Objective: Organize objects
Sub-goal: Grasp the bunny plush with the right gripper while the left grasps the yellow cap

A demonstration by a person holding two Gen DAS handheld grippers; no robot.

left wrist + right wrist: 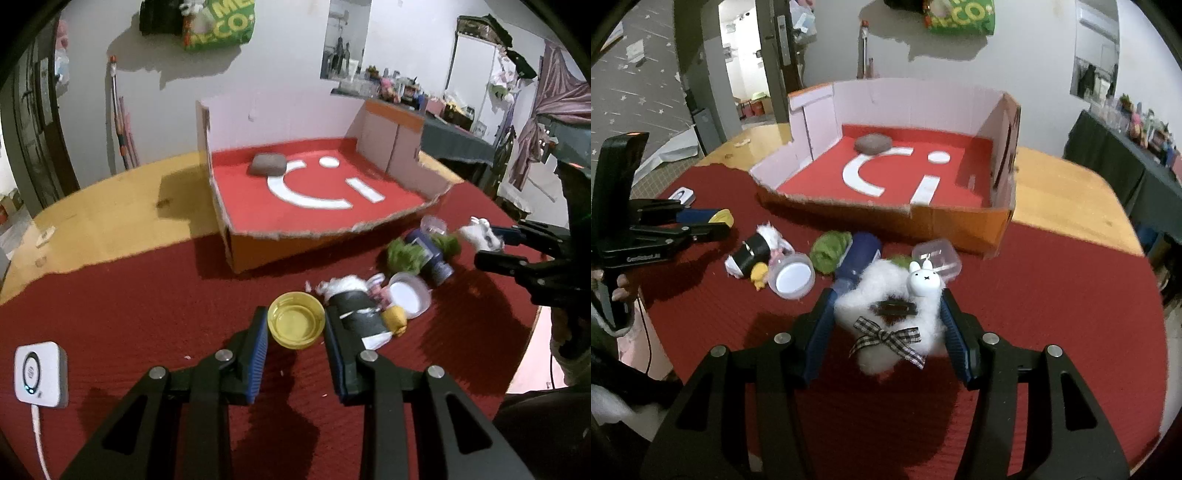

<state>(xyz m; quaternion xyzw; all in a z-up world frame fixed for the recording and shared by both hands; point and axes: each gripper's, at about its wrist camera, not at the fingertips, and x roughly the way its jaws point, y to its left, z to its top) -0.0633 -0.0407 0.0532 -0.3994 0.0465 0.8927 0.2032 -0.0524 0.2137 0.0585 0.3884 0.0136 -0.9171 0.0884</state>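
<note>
My left gripper (pixel 295 314) is shut on a round yellow lid (pixel 295 325), held just above the red mat; the right wrist view shows the same gripper (pixel 718 225) at the far left. My right gripper (pixel 886 299) is shut on a white fluffy star toy (pixel 886 321) that carries a checked bow, a black hair clip and a small white bunny head. The left wrist view shows this toy (pixel 476 232) at the right. Behind both stands an open cardboard box (pixel 317 230) with a red floor, a white smiley and a grey pad (pixel 267 164).
Loose things lie on the mat before the box: a black roll with white fluff (pixel 354 306), a small yellow duck (pixel 395 319), a clear jar with a white lid (pixel 408 295), green fluff (pixel 827 249), a dark blue bottle (pixel 858 254), a clear case (pixel 936 256). A white corded device (pixel 40 373) sits left.
</note>
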